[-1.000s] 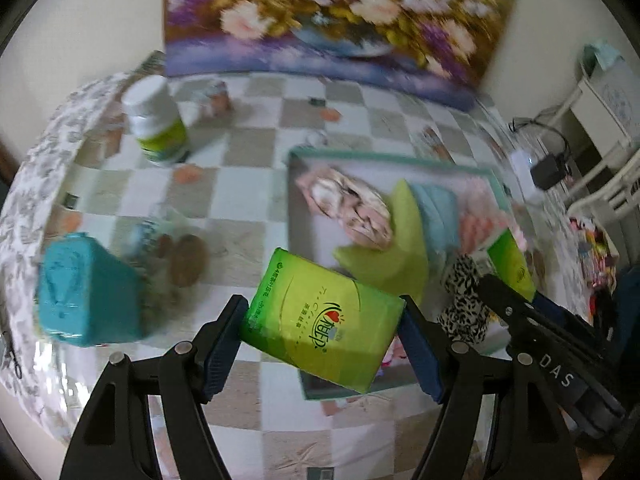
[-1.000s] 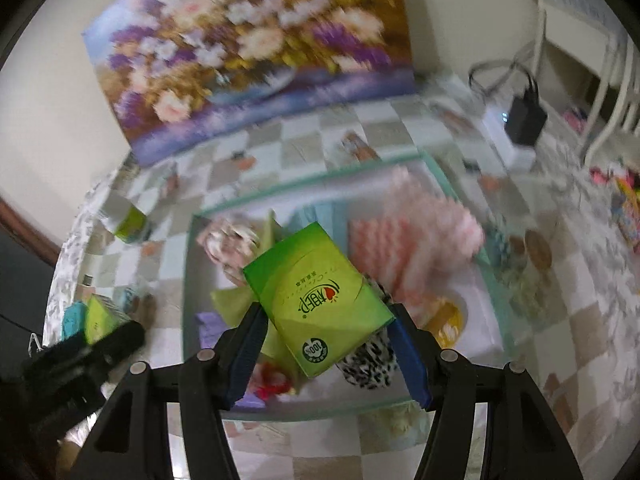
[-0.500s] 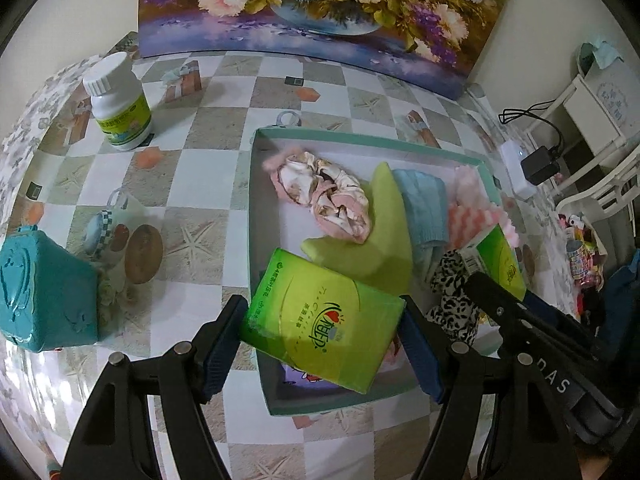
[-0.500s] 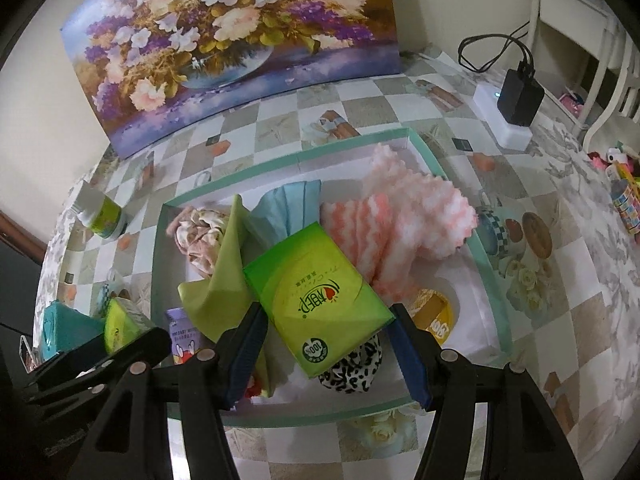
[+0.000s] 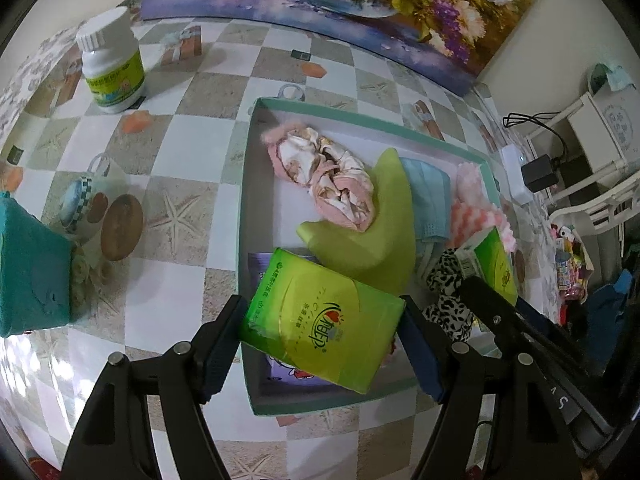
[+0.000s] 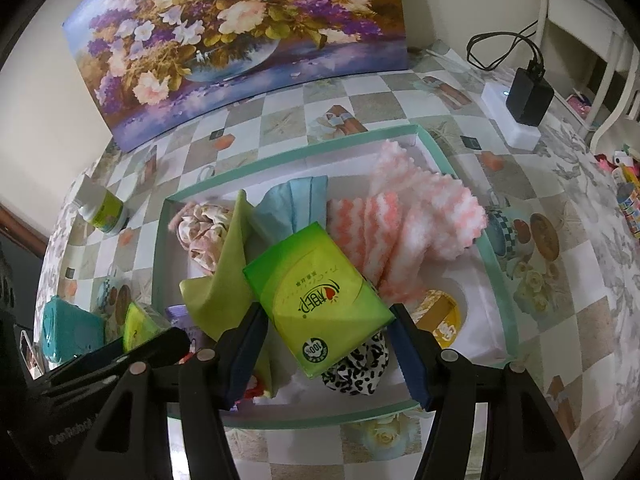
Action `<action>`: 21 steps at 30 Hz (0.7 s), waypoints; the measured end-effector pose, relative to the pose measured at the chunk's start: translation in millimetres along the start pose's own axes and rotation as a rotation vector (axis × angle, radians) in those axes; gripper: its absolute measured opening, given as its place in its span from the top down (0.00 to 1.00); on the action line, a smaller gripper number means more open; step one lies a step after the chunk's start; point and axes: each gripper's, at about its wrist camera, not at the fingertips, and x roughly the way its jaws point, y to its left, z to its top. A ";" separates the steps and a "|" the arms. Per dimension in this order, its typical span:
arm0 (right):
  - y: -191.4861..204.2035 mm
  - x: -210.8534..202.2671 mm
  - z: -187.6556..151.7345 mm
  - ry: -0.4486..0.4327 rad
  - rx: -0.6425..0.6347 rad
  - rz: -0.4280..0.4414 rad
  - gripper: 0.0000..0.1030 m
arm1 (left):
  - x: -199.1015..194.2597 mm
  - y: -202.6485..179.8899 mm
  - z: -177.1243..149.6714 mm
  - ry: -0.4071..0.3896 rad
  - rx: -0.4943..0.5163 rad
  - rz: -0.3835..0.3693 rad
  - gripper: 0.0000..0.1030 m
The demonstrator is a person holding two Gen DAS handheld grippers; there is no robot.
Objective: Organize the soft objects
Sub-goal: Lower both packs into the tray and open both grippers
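I have a green tissue pack in each gripper. My left gripper (image 5: pixel 322 332) is clamped on one green tissue pack (image 5: pixel 320 320), its pads pressing the pack's two short ends, and the pack hangs tilted over the near left corner of the teal-rimmed tray (image 5: pixel 246 184). Under that pack I see a purple printed packet (image 5: pixel 280 368) lying on the tray floor. Ahead of my left jaws lie a yellow-green cloth (image 5: pixel 376 236), a crumpled pink floral cloth (image 5: pixel 324 176) and a folded blue cloth (image 5: pixel 428 196).

My right gripper (image 6: pixel 326 328) is clamped on the second green tissue pack (image 6: pixel 316 296), held over the middle of the tray with one corner pointing toward me. Just below it, touching its near corner in my view, sits a black-and-white spotted cloth (image 6: pixel 356 372). Ahead and to the right of these jaws is a fluffy pink-and-white striped towel (image 6: pixel 416 224), and to the right, on the tray floor, a round gold-topped item (image 6: pixel 440 316) I cannot identify.

The two grippers crowd each other: the right one's fingers cross the right side of my left view, the left one's the lower left of my right view.

Outside the tray, left of my left jaws, stand a teal box (image 5: pixel 28 272) and, further ahead, a white bottle with a green label (image 5: pixel 112 68). A flower painting (image 6: pixel 236 40) leans against the wall, and a black charger (image 6: pixel 528 96) sits on a white power strip to the far right.
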 end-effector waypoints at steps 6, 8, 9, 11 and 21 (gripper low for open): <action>0.7 1.1 0.5 0.005 -0.003 -0.002 0.37 | 4.5 3.2 -0.6 0.036 -0.030 -0.026 0.26; 0.6 1.3 0.7 0.006 -0.003 -0.001 0.37 | 4.6 3.7 -0.5 0.036 -0.038 -0.027 0.26; 0.5 1.1 0.8 0.005 -0.002 -0.001 0.37 | 4.4 4.1 -0.3 0.034 -0.042 -0.027 0.26; 0.6 1.2 0.7 0.004 -0.003 -0.002 0.37 | 4.6 5.0 1.0 0.030 -0.047 -0.029 0.26; 0.3 1.3 1.3 0.005 -0.002 -0.001 0.37 | -1.0 8.2 3.5 -0.006 -0.055 -0.036 0.13</action>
